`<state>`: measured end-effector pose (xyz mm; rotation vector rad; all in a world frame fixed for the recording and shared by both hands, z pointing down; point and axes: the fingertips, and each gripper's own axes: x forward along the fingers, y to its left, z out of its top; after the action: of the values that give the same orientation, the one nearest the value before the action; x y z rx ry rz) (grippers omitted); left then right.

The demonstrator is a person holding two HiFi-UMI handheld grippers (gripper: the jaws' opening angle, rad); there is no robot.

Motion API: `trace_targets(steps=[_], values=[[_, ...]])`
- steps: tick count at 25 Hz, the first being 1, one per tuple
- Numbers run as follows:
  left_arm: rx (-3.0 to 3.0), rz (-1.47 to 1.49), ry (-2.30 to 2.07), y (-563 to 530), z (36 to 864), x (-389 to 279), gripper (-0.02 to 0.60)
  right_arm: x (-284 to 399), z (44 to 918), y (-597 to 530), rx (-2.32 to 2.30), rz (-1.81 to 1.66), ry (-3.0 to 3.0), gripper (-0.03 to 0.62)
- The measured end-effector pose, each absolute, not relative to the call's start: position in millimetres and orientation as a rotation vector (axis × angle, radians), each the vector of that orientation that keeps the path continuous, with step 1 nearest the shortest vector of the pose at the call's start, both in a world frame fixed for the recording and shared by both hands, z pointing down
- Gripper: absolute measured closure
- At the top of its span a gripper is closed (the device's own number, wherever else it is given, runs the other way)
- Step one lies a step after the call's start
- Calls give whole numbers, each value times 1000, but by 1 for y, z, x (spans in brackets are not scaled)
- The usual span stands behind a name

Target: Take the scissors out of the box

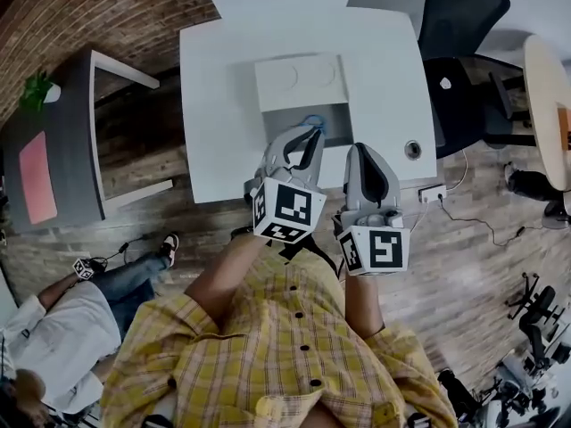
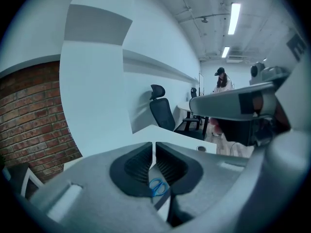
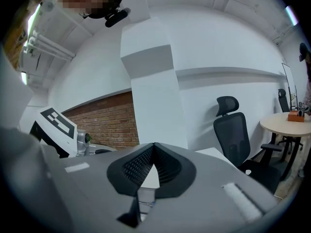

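A box (image 1: 284, 119) stands open on the white table (image 1: 223, 105), its white lid (image 1: 299, 80) folded back behind it. Blue-handled scissors (image 1: 312, 121) lie inside at the right; in the left gripper view the scissors (image 2: 156, 187) show through the gap below the pads. My left gripper (image 1: 306, 132) hovers at the box's near edge, just short of the scissors. Its tips (image 2: 154, 144) stand a narrow slit apart with nothing between them. My right gripper (image 1: 361, 148) hangs to the right of the box over the table's front edge, its tips (image 3: 154, 144) meeting, empty.
A cable hole (image 1: 412, 150) sits in the table at the right. A black office chair (image 1: 459, 16) stands behind the table's right corner, a dark side table (image 1: 53, 150) at the left, a round table (image 1: 549, 96) at far right. A person (image 1: 53, 328) sits on the floor at lower left.
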<state>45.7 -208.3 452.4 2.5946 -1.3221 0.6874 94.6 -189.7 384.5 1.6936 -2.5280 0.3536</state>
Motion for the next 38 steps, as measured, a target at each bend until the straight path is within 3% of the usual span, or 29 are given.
trace_targets(steps=[8, 24, 27, 38], values=[[2611, 828, -1227, -225, 488, 52, 535, 99, 398, -202, 1711, 383, -2500, 589], [2697, 1384, -749, -230, 593, 75, 490, 116, 420, -214, 1727, 447, -2456, 589], [2698, 1536, -641, -230, 619, 77, 459, 120, 424, -214, 1730, 453, -2447, 589], [2641, 1744, -332, -230, 675, 86, 460, 129, 425, -226, 1731, 438, -2438, 589]])
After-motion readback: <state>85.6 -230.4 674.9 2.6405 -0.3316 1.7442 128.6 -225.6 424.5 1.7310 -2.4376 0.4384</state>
